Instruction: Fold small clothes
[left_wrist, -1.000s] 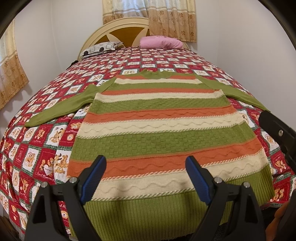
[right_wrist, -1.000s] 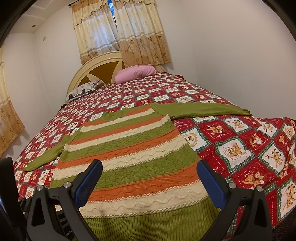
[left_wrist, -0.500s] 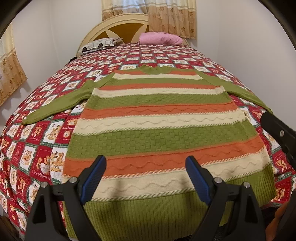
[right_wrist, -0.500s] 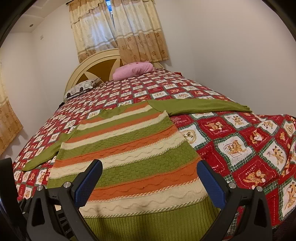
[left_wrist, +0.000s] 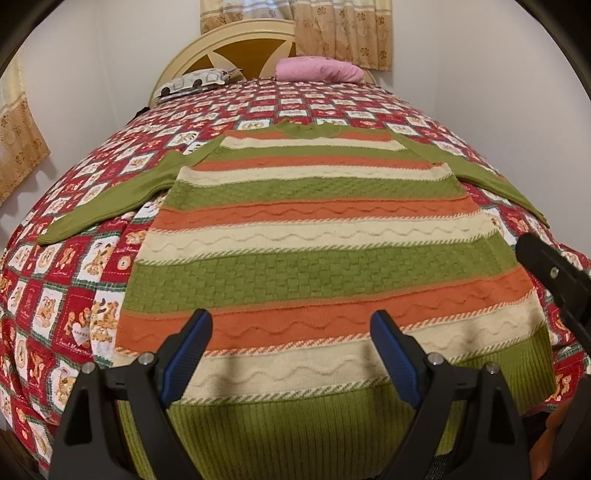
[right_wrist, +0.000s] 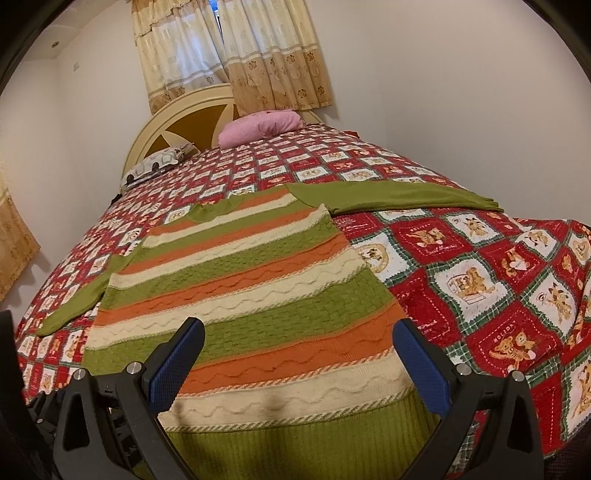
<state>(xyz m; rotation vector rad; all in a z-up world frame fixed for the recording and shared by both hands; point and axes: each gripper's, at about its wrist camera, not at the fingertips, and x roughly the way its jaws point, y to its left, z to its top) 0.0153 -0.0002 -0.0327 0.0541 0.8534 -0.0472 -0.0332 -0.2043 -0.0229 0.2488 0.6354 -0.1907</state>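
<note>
Flat on quilt (left_wrist: 66, 295), striped sweater (left_wrist: 317, 258), neck toward headboard (left_wrist: 236, 40), left claw (left_wrist: 291, 343), right claw (right_wrist: 299, 350), both wide.

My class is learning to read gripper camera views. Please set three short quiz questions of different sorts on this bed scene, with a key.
1. True or false: the striped sweater lies spread flat on the quilt with both sleeves out to the sides.
2. Multiple choice: the left gripper is A) shut on the hem, B) open above the hem, C) out of view.
3. Fill in: the pillow by the headboard nearest the right wall is ____ in colour.

Key: 1 true; 2 B; 3 pink.
</note>
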